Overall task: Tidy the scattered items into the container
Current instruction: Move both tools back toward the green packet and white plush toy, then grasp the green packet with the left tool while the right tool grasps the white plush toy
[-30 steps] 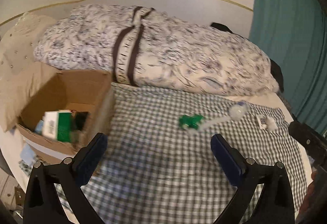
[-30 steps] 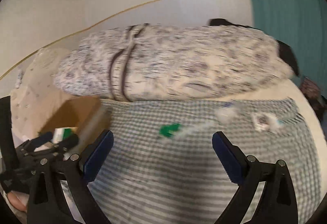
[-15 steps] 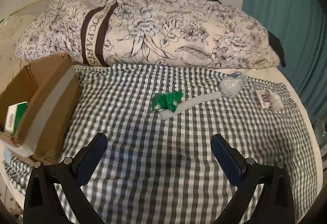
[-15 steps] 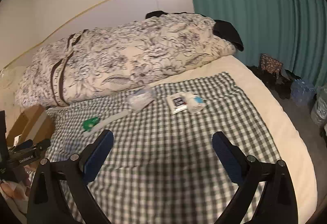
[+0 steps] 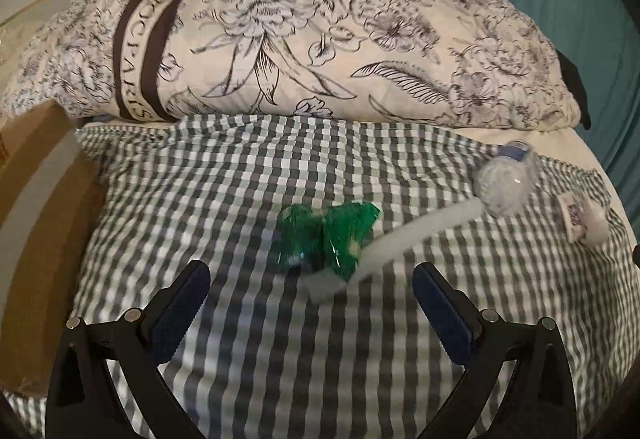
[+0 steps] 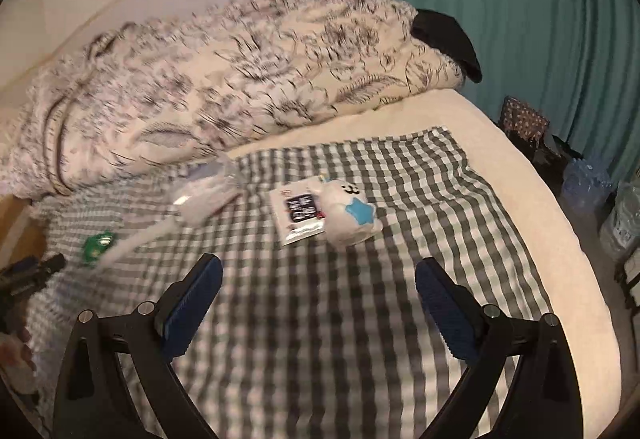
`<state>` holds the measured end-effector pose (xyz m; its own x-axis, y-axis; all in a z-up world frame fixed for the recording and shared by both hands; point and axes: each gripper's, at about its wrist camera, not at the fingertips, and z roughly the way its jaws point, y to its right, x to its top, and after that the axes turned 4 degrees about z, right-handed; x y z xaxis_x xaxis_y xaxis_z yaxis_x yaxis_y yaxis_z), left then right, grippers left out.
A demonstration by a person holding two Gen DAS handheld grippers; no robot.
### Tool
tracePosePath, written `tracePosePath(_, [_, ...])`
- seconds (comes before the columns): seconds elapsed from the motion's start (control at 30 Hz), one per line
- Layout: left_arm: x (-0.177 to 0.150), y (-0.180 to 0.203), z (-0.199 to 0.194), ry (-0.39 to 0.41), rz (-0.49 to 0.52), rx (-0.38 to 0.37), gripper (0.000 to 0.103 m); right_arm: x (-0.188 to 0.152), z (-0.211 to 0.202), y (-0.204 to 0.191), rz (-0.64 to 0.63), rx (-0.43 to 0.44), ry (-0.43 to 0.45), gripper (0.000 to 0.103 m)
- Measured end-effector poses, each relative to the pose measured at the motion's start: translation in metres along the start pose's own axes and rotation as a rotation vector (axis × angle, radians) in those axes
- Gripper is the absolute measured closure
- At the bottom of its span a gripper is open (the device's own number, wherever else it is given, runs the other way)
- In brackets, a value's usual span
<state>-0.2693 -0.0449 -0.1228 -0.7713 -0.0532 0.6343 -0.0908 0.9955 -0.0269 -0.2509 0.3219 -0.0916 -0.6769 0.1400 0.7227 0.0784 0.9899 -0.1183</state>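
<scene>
Green crinkled wrapper (image 5: pixel 328 237) lies on the gingham cloth (image 5: pixel 248 175), dead ahead of the left gripper (image 5: pixel 311 285) and just beyond its fingertips, centred in the gap. Left jaws spread wide, nothing between them. Wrapper partly overlaps the near end of a long white strip (image 5: pixel 384 247); that strip's long axis runs diagonally, from near the jaw gap up and away to the right toward a clear plastic bottle (image 5: pixel 505 183), which it touches or nearly touches — blur makes it hard to say. Cardboard box (image 5: pixel 36 223), the container, sits at the far left edge of the left wrist view, beside the cloth; its interior is not visible. Right gripper (image 6: pixel 316 281) also parted and empty, aimed at a small white plush with a blue star (image 6: pixel 352 215) and the dark printed packet (image 6: pixel 300 213) touching its left side; both lie ahead of it but farther from its tips than the wrapper is from the left's. Judgement: left side is nearer its target and nearer the box, so the wrapper looks like the next pick. Wrapper is wider across the jaws than along them, so a straight advance should bracket it; risk is pinching the strip underneath too. Four loose items remain on the cloth.
</scene>
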Motion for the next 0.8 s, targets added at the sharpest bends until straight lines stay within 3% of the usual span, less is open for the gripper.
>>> tracePosePath(0.27, [0.007,-0.007,0.061,-0.056,-0.019,0.039,0.0,0.015,0.07,0.01,-0.005,-0.081,-0.047,0.006])
tracePosePath(0.4, [0.008,-0.013,0.077,-0.071,-0.056,0.023,0.0,0.017,0.093,0.01,-0.01,-0.094,-0.069,0.011])
tracePosePath(0.47, [0.008,-0.014,0.081,-0.074,-0.062,0.016,0.0,0.017,0.102,0.008,-0.016,-0.101,-0.082,0.016])
tracePosePath(0.57, [0.008,-0.012,0.081,-0.063,-0.045,0.015,0.001,0.018,0.11,0.004,-0.023,-0.102,-0.099,0.038])
tracePosePath(0.63, [0.007,-0.009,0.079,-0.05,-0.025,-0.004,0.017,0.018,0.113,0.003,-0.03,-0.109,-0.113,0.052])
tracePosePath(0.7, [0.007,-0.004,0.074,-0.038,0.008,-0.036,0.055,0.018,0.11,0.002,-0.031,-0.1,-0.11,0.052])
tracePosePath(0.8, [0.007,0.003,0.066,-0.037,0.055,-0.037,0.058,0.015,0.099,0.002,-0.023,-0.08,-0.102,0.052])
